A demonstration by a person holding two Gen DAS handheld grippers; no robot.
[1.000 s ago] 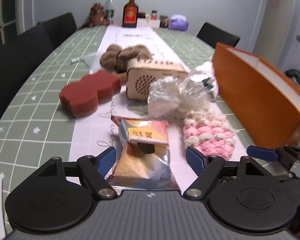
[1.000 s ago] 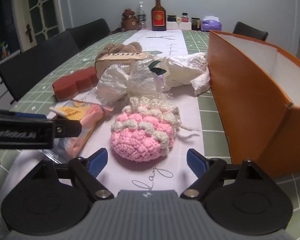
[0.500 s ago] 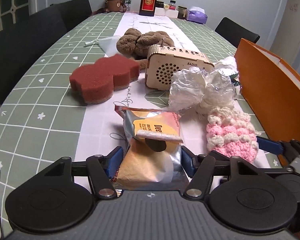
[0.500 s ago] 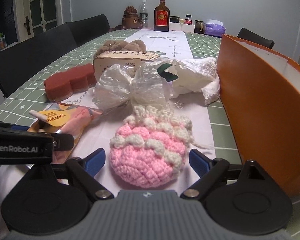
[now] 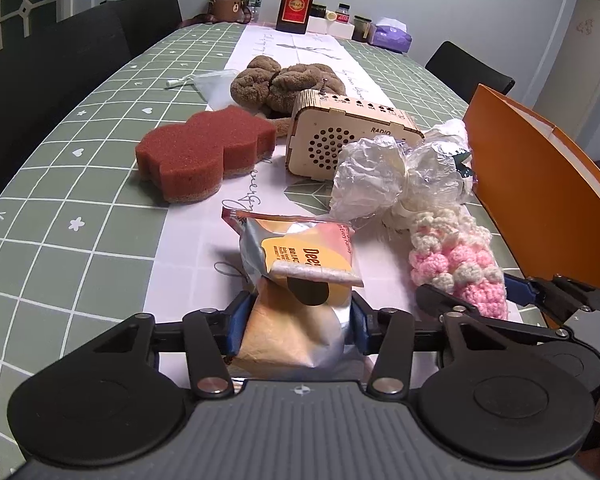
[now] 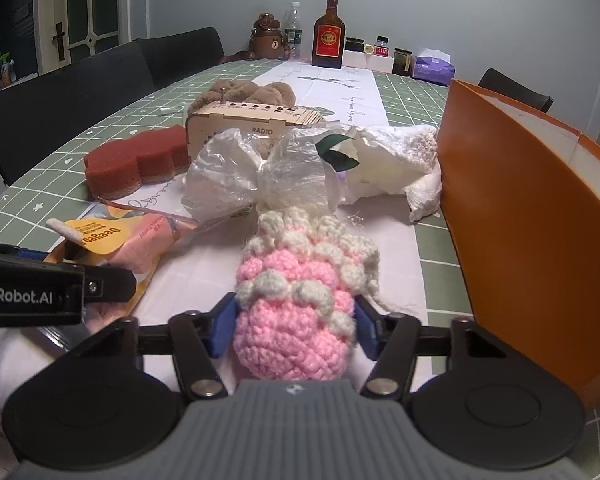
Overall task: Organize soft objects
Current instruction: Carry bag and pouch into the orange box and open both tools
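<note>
Now gripping: left tool [image 5: 296, 326] just closed onto snack pouch [image 5: 300, 280], right tool [image 6: 294, 328] onto pink crochet pouch [image 6: 300, 304] (both low over surface); orange box [image 6: 540, 240] immediately right, nearer right tool.

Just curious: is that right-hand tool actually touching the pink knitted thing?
Touching. In the right wrist view the right tool has just closed, both blue pads pressing the sides of the pink knitted pouch.

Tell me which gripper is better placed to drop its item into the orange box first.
Right, probably. The right gripper has just closed on the pink crochet pouch, right beside the orange box. The left gripper, closed on the snack packet, sits farther away, with the pouch between.
</note>
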